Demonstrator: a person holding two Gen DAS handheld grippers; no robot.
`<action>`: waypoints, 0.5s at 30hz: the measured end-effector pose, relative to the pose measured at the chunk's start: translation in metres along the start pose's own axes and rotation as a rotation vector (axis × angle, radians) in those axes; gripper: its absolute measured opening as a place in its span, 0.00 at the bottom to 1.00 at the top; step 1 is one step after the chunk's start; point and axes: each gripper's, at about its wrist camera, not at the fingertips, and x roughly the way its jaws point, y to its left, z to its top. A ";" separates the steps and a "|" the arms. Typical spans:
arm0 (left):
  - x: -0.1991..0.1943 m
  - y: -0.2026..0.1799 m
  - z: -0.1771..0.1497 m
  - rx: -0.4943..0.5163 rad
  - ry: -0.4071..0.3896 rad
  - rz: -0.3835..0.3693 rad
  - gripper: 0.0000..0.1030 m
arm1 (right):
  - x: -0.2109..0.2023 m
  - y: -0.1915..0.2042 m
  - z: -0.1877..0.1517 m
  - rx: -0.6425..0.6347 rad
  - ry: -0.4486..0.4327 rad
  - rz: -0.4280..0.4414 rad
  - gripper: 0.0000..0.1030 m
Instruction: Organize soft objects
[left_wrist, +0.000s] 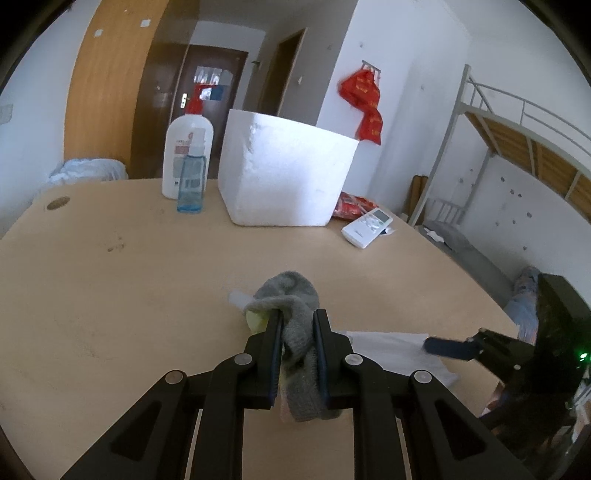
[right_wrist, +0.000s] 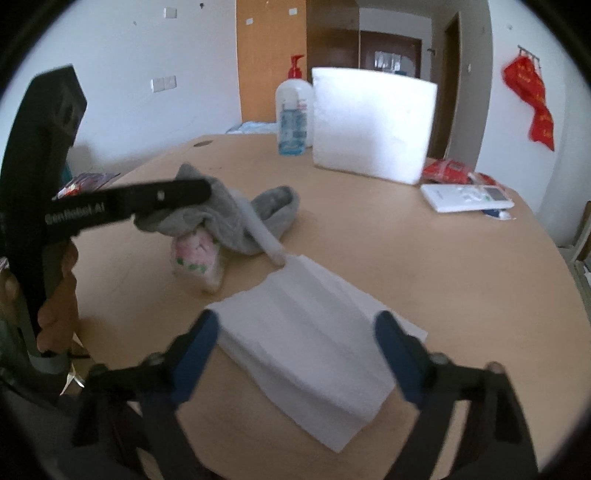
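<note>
The left gripper (left_wrist: 298, 314) is clamped narrow on a grey sock (left_wrist: 295, 317), which trails down onto the table (left_wrist: 110, 280) over a small pink-and-green bundle (right_wrist: 195, 254) (its make unclear). The right gripper (right_wrist: 297, 328) stands wide, its blue pads either side of a folded white cloth (right_wrist: 314, 339) lying flat, not pressing it. Farther back stand a white foam box (left_wrist: 284, 170), two bottles (left_wrist: 188, 162) and a remote (left_wrist: 367, 227).

sock (left_wrist: 295, 306): grey
small cloth (right_wrist: 195, 254): pink with green and white pattern
folded towel (right_wrist: 314, 343): white
foam box (left_wrist: 284, 170): white
counter (left_wrist: 110, 295): light tan
small bottle (left_wrist: 191, 184): clear blue
</note>
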 end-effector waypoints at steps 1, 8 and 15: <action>-0.002 0.000 0.001 0.004 -0.002 0.000 0.17 | 0.001 0.000 0.000 0.001 0.006 0.004 0.75; -0.006 0.000 0.001 0.019 -0.009 0.002 0.17 | 0.007 -0.006 -0.005 0.023 0.041 -0.009 0.56; -0.011 -0.003 -0.009 0.042 0.020 0.008 0.25 | 0.004 -0.013 -0.006 0.051 0.035 -0.016 0.38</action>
